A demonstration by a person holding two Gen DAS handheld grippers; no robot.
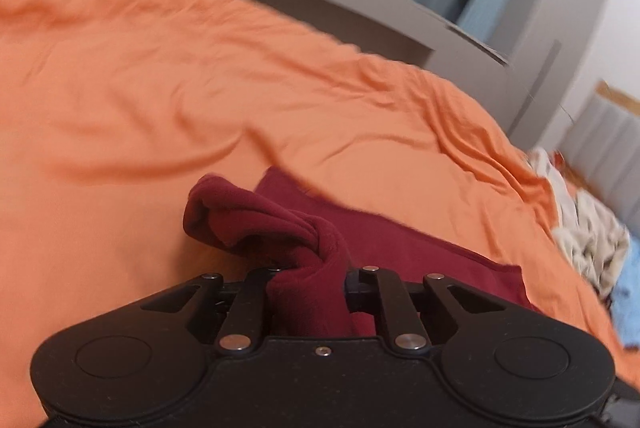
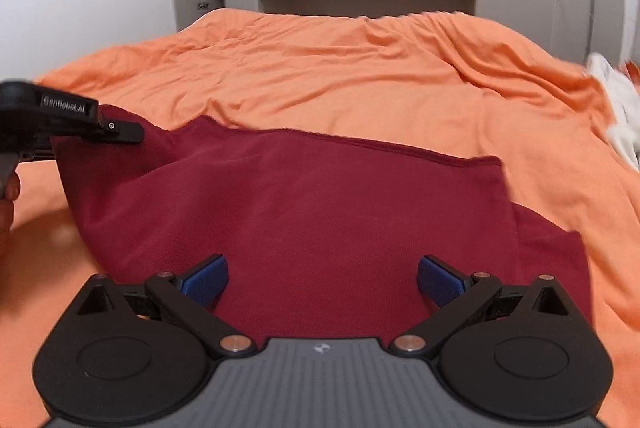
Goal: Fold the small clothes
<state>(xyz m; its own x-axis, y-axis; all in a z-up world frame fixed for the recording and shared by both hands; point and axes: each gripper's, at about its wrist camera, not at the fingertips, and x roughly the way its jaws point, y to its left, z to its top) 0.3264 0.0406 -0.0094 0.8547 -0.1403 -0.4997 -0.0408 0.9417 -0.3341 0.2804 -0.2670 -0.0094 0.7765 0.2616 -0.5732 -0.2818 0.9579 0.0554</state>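
Your left hand-held gripper carries a white label that reads "GenRobot.AI", legible in the right wrist view; the small pale logo on the grey body of your right hand-held gripper is too small to read. The dark red garment lies on the orange bed cover, its long axis running left to right across the right wrist view, with a seamed edge along its far side. Your left hand-held gripper is clamped on the garment's left corner and holds it raised off the cover, so the cloth slopes down from there toward the right. In the left wrist view that corner bunches into a thick fold between the closed fingers. Your right hand-held gripper stands with its blue pads spread wide apart, poised over the near part of the garment and gripping nothing. A heap of pale clothes sits at the bed's right edge.
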